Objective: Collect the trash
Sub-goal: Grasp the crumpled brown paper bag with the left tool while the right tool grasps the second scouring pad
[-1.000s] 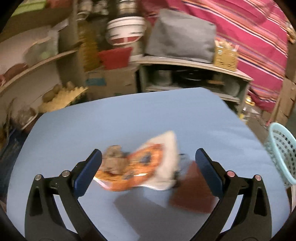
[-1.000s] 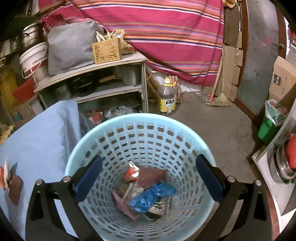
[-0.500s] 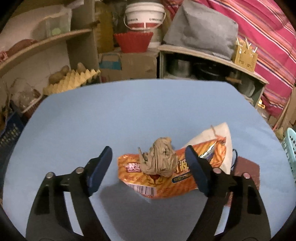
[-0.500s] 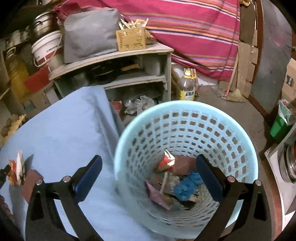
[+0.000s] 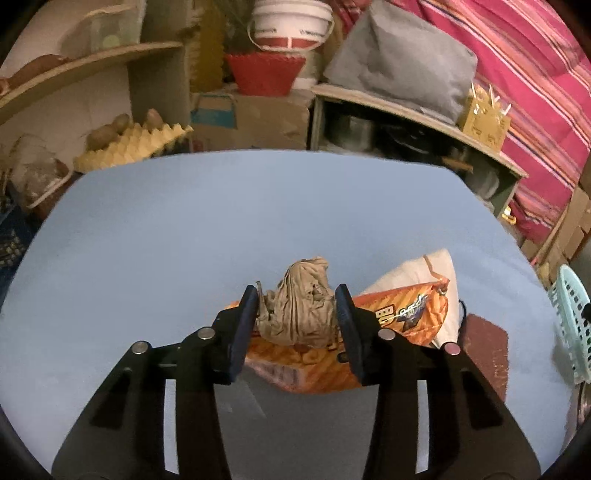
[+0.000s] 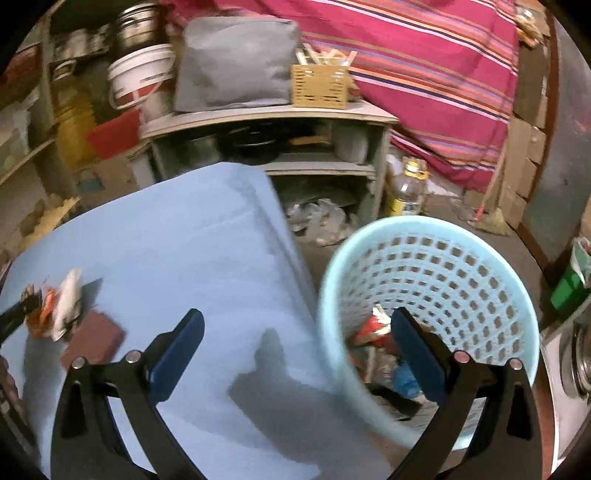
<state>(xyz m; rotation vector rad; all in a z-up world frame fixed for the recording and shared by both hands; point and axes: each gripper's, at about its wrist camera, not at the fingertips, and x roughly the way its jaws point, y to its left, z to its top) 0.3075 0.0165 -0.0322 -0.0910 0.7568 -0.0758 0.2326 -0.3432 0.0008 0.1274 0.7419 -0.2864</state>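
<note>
A crumpled brown paper wad (image 5: 301, 306) lies on an orange snack bag (image 5: 399, 317) on the blue table (image 5: 258, 206). My left gripper (image 5: 297, 314) is shut on the wad, one finger on each side. A white wrapper (image 5: 439, 266) and a dark red packet (image 5: 484, 343) lie to the right. My right gripper (image 6: 295, 343) is open and empty over the table's right edge, next to the light blue basket (image 6: 436, 266), which holds several pieces of trash. The same pile (image 6: 62, 306) shows at far left in the right wrist view.
Shelves with a grey bag (image 5: 399, 62), a white bucket (image 5: 291, 22) and a red tub (image 5: 264, 72) stand behind the table. An egg tray (image 5: 136, 142) sits at the back left. A striped red cloth (image 6: 424, 70) hangs at right. A bottle (image 6: 408, 188) stands on the floor.
My left gripper moved in over the pile and closed on the paper wad. My right gripper swung left from above the basket to the table's edge.
</note>
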